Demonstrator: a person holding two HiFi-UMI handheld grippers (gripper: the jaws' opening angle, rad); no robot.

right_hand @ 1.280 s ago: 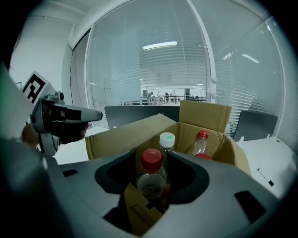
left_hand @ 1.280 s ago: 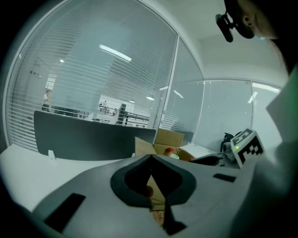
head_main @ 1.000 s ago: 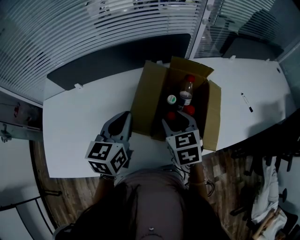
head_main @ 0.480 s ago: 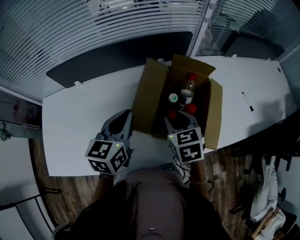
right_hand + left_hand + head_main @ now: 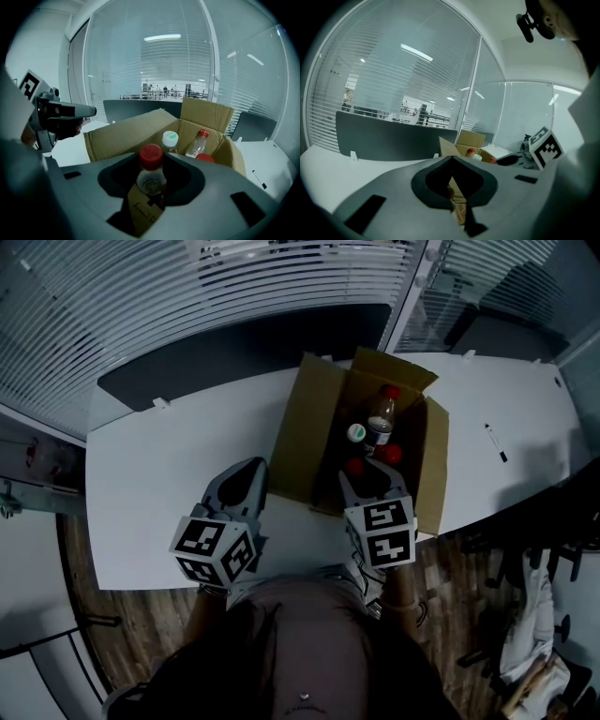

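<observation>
An open cardboard box (image 5: 305, 427) stands on the white table (image 5: 169, 484) and holds several bottles. My right gripper (image 5: 361, 474) reaches over the box's near edge and is shut on a red-capped bottle (image 5: 151, 173), which stands upright between the jaws. Behind it are a white-capped bottle (image 5: 169, 140), a clear bottle with a red cap (image 5: 199, 140) and another red cap (image 5: 205, 158). My left gripper (image 5: 251, 470) hovers just left of the box's outer flap, jaws together and holding nothing. It shows as a pointed snout (image 5: 89, 111) in the right gripper view.
A dark divider panel (image 5: 234, 343) runs along the table's far edge, with glass walls and blinds behind. A marker pen (image 5: 494, 442) lies on the table right of the box. The table's near edge and wooden floor (image 5: 141, 634) are below the grippers.
The right gripper has shifted a little to the right with the red-capped bottle, and the box has slid right with it. The left gripper has stayed put.
</observation>
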